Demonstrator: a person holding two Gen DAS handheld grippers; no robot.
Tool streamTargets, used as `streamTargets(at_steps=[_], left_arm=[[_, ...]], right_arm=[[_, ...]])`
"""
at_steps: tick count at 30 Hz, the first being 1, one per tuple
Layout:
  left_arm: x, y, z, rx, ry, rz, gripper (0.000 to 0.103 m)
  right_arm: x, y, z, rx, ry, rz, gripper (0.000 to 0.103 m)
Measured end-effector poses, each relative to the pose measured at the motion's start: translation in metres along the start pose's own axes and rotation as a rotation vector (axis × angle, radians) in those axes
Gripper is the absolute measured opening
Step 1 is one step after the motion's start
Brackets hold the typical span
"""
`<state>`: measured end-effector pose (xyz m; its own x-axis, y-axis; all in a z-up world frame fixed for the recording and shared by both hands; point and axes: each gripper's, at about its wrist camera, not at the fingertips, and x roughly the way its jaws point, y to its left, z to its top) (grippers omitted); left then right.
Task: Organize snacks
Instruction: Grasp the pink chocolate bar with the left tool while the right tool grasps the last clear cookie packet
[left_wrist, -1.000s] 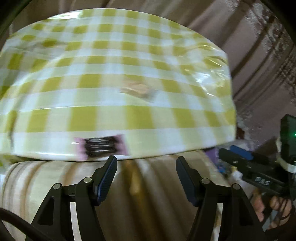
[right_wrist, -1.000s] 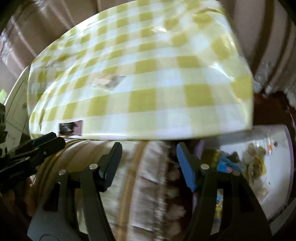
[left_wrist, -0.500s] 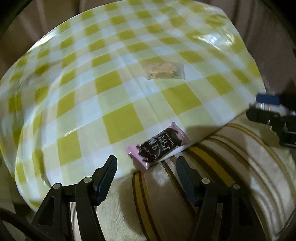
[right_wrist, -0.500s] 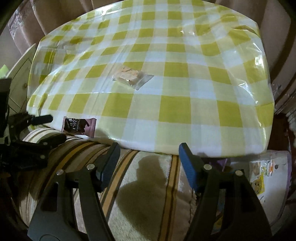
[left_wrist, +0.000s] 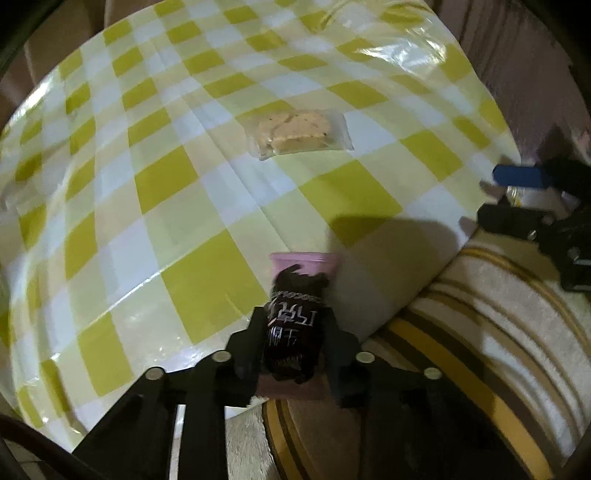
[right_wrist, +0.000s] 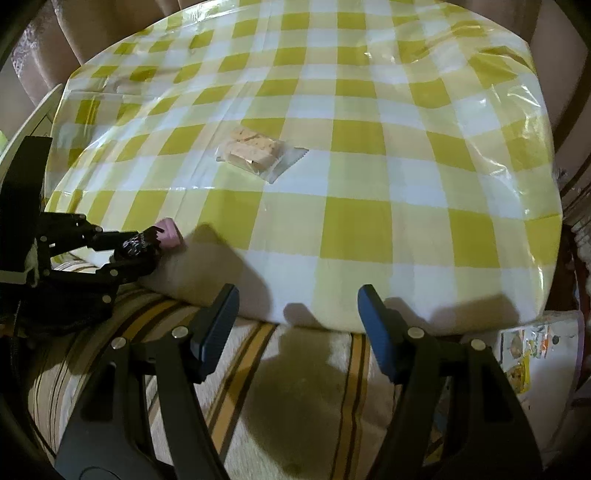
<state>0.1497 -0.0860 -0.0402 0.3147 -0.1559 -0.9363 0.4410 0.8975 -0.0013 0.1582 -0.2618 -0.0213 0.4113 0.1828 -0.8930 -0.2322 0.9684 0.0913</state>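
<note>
The left gripper (left_wrist: 293, 338) is closing its jaws on the small pink and dark-brown snack packet (left_wrist: 295, 314) at the near edge of the table with the yellow and white checked plastic cloth (left_wrist: 192, 206); the packet is already between the two black fingers (left_wrist: 249, 343) and seems pinched. So the step in hand, I think, is the picking of this first snack; it is not lifted yet. The right gripper (right_wrist: 297, 325) hangs with its blue-padded jaws apart and nothing between them, over the striped cream and yellow fabric (right_wrist: 295, 387) just before the table edge. The second snack, a clear plastic bag of pale biscuits (right_wrist: 258, 149), lies near the middle of the cloth, well apart from both tools. The next move probably calls for a firm hold and a clean lift off the slippery cloth; where the packet must go I cannot tell.
</note>
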Motion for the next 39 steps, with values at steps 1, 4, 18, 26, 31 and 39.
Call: streamTargets(at_steps=[1, 4, 18, 26, 31, 39], left_arm=[[0.000, 0.003, 0.001, -0.023, -0.003, -0.005, 0.028], [0.000, 0.016, 0.006, -0.122, -0.017, -0.006, 0.027], [-0.001, 0.065, 0.001, -0.489, -0.128, -0.006, 0.027], [0.004, 0.074, 0.007, -0.492, -0.138, -0.009, 0.027], [0.004, 0.075, 0.005, -0.496, -0.142, -0.013, 0.027], [0.004, 0.078, 0.007, -0.506, -0.147, -0.024, 0.027]], right_arm=[[0.003, 0.001, 0.004, -0.001, 0.000, -0.001, 0.070], [0.009, 0.003, 0.015, -0.002, -0.011, 0.000, 0.072], [0.046, 0.033, 0.090, -0.198, -0.101, 0.019, 0.075], [0.078, 0.052, 0.110, -0.421, -0.043, 0.058, 0.077], [0.102, 0.050, 0.113, -0.428, 0.002, 0.054, 0.067], [0.106, 0.045, 0.108, -0.357, -0.032, 0.066, 0.048]])
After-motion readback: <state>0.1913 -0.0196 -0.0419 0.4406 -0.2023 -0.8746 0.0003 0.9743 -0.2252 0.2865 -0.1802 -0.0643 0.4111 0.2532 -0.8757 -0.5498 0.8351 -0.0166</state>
